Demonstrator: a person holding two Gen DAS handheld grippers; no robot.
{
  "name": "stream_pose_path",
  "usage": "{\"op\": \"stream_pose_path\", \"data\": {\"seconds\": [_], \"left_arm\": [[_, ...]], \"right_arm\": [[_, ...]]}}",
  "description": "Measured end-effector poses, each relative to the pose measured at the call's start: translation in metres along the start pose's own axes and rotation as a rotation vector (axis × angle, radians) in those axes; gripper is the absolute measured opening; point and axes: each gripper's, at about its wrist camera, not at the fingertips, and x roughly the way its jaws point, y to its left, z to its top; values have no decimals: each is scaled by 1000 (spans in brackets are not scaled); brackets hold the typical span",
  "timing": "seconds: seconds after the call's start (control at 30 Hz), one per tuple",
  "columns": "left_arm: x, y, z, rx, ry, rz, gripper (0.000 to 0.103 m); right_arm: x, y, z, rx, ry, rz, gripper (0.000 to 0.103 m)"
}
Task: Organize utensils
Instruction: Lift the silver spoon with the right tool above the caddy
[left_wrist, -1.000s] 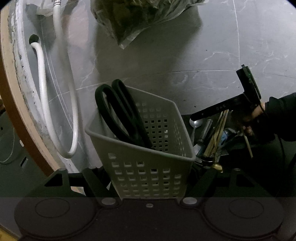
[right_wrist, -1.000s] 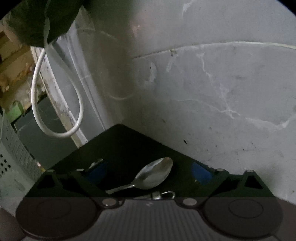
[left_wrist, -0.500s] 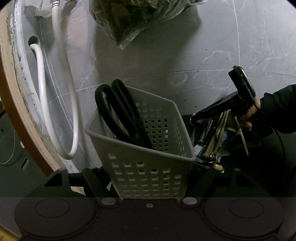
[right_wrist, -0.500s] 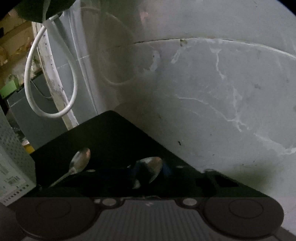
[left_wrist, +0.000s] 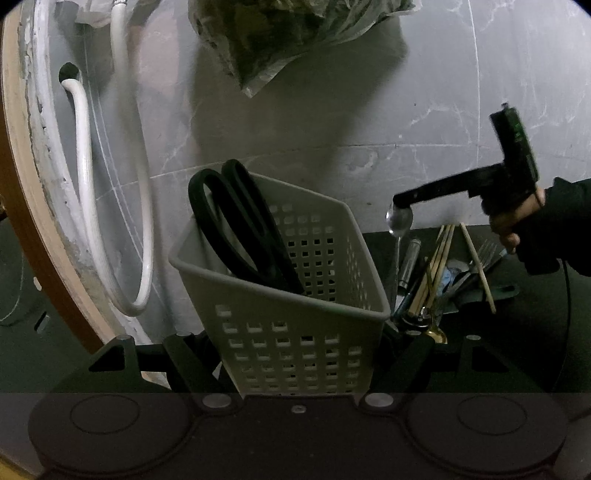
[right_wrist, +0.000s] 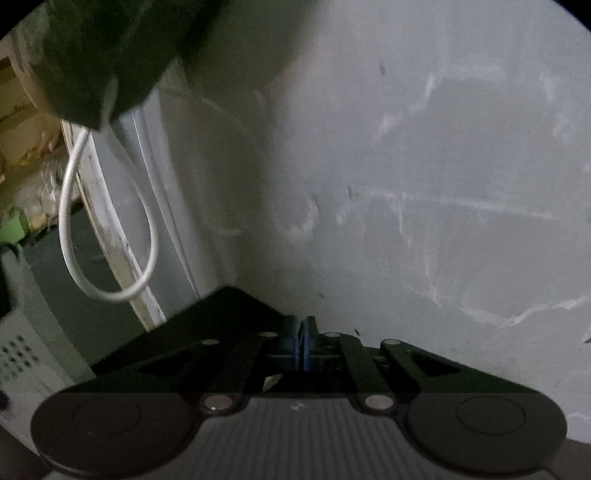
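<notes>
Right claw risen, clamping one spoon; one basket.

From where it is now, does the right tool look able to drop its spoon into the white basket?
Probably yes. The right tool holds the spoon just beside the basket, whose open top has room next to the scissors; the left tool grips the basket.

Both wrist views face wall

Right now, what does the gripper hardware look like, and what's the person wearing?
Both are matte black. The left gripper has triangular cut-outs in its jaw linkages, silver screws and two round discs on its body. The right gripper has blue pads and a green-edged top block. Dark sleeve, thin black cable.
</notes>
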Motion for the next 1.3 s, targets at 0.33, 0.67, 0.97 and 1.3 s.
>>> {"op": "stream_pose_path", "data": {"seconds": [0.33,0.67,0.97,1.3], "left_arm": [[1,6,0,29,-20,-45,79],[6,16,-3,50,-54,-101,78],[6,22,-5,70,-82,-147,78],[0,24,-10,99,-89,-183,78]], "right_arm": [[-48,46,13,17,-129,-88,0],[-94,86,34,23,-237,-212,0],[-145,141,71,-61,-349,-284,0],[-162,220,101,-176,-433,-255,0]]}}
